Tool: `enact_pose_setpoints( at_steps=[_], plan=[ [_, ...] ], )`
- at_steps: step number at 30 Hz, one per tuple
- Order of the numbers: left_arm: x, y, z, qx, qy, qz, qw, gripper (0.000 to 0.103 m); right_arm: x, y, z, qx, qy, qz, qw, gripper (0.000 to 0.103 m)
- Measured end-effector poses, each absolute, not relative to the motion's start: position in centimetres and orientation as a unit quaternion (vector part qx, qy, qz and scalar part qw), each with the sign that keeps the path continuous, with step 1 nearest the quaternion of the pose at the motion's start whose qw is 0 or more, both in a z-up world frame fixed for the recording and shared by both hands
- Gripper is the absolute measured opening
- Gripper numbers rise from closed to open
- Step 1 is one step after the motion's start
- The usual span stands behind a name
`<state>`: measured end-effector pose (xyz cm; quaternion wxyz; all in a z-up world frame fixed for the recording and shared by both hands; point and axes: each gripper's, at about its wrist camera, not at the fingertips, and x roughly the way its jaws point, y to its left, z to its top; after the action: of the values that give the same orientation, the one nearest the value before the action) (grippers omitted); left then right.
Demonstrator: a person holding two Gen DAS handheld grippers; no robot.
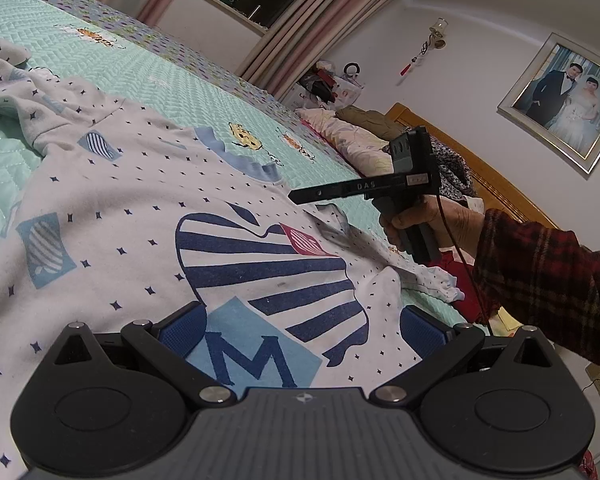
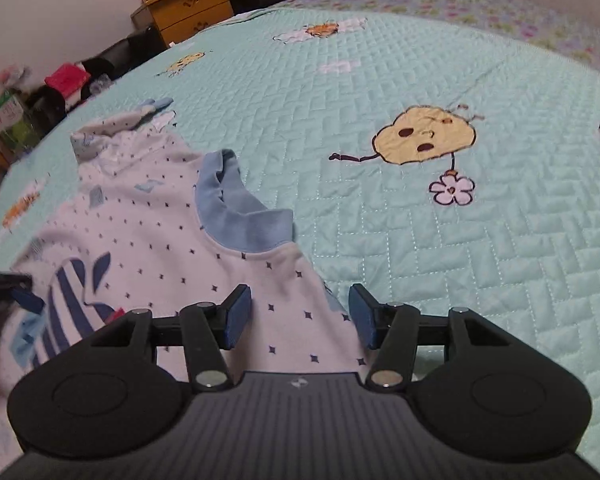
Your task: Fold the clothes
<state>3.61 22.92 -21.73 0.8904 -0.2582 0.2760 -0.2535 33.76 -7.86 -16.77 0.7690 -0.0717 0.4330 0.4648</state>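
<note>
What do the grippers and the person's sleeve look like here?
Both grippers, left gripper and right gripper, are black with blue padded jaws, silver pivot pins and ribbed grey bodies. A thin dark cable hangs from the right one, marked "DAS". The sleeve is red-and-dark plaid.

- Left gripper [image 1: 302, 322]: black linkage arms spread wide, blue pads [image 1: 180, 330] far apart, nothing pressed between them; the tool points forward at a shallow downward tilt.
- Right gripper [image 2: 296, 316]: blue pads [image 2: 236, 318] parted about halfway, no pad pressing on anything; the tool is pitched steeply downward.
- Right hand [image 1: 440, 224], seen from the left wrist camera: fingers wrapped around the black handle, thin cable trailing below.
- Sleeve [image 1: 548, 280]: red and dark plaid, covering the forearm to the wrist.
</note>
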Motion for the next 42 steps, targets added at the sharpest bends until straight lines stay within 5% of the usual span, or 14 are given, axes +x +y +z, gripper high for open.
enact_pose_setpoints(
  at_steps=[2,4,15,24,30,32,34,35,42],
  plan=[
    [3.6,22.9,-21.7,-0.258,0.276,-0.254,0.890,0.102,34.2,-8.0,-16.7,-0.054,0.444,0.466,0.763,0.044],
    [3.6,22.9,-21.7,-0.259,0.276,-0.254,0.890,0.102,34.4,-8.1,-16.8,-0.040,0.456,0.469,0.755,0.008],
    [3.5,23.0,-21.8,-0.261,0.274,-0.255,0.890,0.102,34.8,-7.9,-17.3,-0.044,0.461,0.458,0.759,0.007],
    [3.4,23.1,-21.7,-0.262,0.274,-0.255,0.890,0.102,29.6,-3.0,-14.2,-0.307,0.284,0.348,0.839,0.000],
    [3.3,22.9,-21.7,-0.261,0.274,-0.255,0.890,0.102,32.3,-4.8,-16.3,-0.220,0.345,0.306,0.860,0.004],
    [3.3,22.9,-21.7,-0.261,0.274,-0.255,0.890,0.102,32.6,-6.3,-15.4,-0.132,0.347,0.323,0.871,0.016],
    [3.3,22.9,-21.7,-0.261,0.274,-0.255,0.890,0.102,32.7,-6.8,-14.6,-0.076,0.349,0.366,0.859,0.045],
    [3.3,22.9,-21.7,-0.261,0.273,-0.255,0.890,0.102,32.9,-6.4,-14.7,-0.077,0.357,0.379,0.850,0.051],
    [3.3,22.9,-21.8,-0.260,0.273,-0.255,0.890,0.102,33.3,-3.6,-17.1,-0.150,0.384,0.421,0.808,0.054]
  ],
)
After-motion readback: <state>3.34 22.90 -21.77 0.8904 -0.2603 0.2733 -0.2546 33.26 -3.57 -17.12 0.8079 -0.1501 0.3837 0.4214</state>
